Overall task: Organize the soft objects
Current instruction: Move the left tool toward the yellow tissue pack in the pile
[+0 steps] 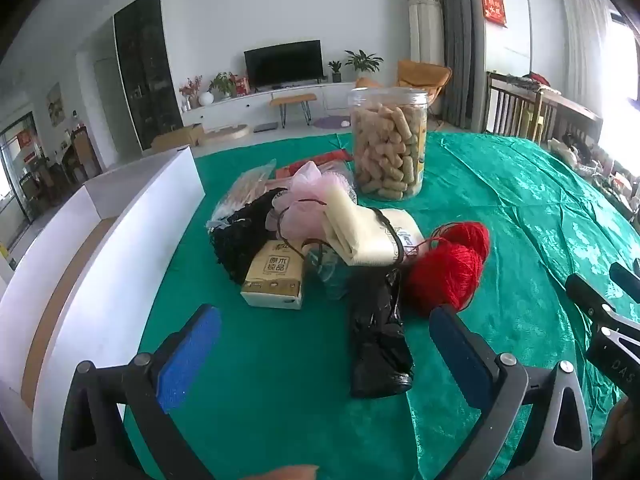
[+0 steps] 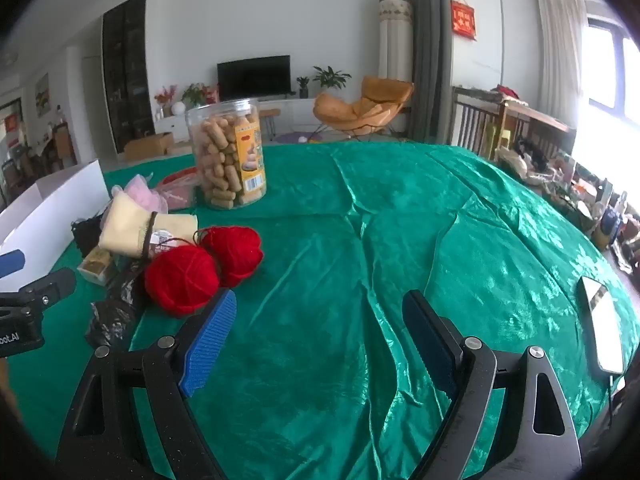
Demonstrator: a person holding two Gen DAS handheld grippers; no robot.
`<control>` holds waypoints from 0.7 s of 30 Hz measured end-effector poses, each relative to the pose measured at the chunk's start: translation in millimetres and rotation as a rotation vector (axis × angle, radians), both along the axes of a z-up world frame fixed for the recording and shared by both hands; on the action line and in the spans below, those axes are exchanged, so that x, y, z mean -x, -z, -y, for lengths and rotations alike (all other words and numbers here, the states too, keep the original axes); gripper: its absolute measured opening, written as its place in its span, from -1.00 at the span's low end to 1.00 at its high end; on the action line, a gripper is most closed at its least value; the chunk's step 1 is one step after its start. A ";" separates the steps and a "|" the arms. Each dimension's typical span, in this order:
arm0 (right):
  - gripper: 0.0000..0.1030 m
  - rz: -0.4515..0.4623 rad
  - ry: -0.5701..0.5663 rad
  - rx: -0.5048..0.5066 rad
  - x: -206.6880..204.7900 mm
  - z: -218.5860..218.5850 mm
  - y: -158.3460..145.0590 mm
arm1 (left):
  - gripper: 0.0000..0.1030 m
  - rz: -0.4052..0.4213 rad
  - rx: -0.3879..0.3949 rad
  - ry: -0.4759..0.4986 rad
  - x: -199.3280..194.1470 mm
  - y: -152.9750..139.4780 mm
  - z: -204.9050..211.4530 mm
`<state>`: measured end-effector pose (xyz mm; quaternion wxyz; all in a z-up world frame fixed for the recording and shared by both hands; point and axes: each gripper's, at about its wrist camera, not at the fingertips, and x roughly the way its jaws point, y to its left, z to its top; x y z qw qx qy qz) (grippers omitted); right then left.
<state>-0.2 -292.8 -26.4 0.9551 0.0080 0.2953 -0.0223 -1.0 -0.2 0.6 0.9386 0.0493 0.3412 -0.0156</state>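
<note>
While both claws hang above the table (image 2: 400,208), its wrinkled green cloth fills most of each view. One white box (image 1: 100,216), long and open-topped, runs along the left edge of the left wrist view. One clear plastic jar (image 1: 389,144) of tan puffed snacks stands upright at upper centre, behind the heap of soft things.

That heap sits mid-frame in the left wrist view and at centre left in the right wrist view. Counted: two red yarn balls (image 1: 448,268), fuzzy and touching each other, at the heap's right side; one cream folded cloth (image 1: 368,236) with a dark cord looped around it, lying on top; one pink mesh puff (image 1: 312,200) behind it; one black lace piece (image 1: 240,236) at the left; one crumpled black plastic bag (image 1: 378,336) nearest the camera; one tissue pack (image 1: 276,280), brown and white, just left of the bag.

One phone (image 2: 604,328) lies at the right edge of the right wrist view.

Left claw (image 1: 324,344): released, blue pads wide apart, holding nothing. Right claw (image 2: 316,340): likewise released and bare, over open cloth.
</note>
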 end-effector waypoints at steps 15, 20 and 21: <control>0.69 -0.018 -0.012 -0.003 -5.6 -0.9 6.3 | 1.00 -0.056 -0.010 -0.012 -5.7 20.4 -1.1; 0.69 -0.021 -0.013 -0.006 -6.3 -0.8 6.0 | 1.00 -0.069 -0.007 -0.016 -6.4 24.4 -1.2; 0.69 -0.022 -0.012 -0.007 -6.9 -0.7 6.3 | 1.00 -0.071 -0.008 -0.016 -6.3 25.3 -1.0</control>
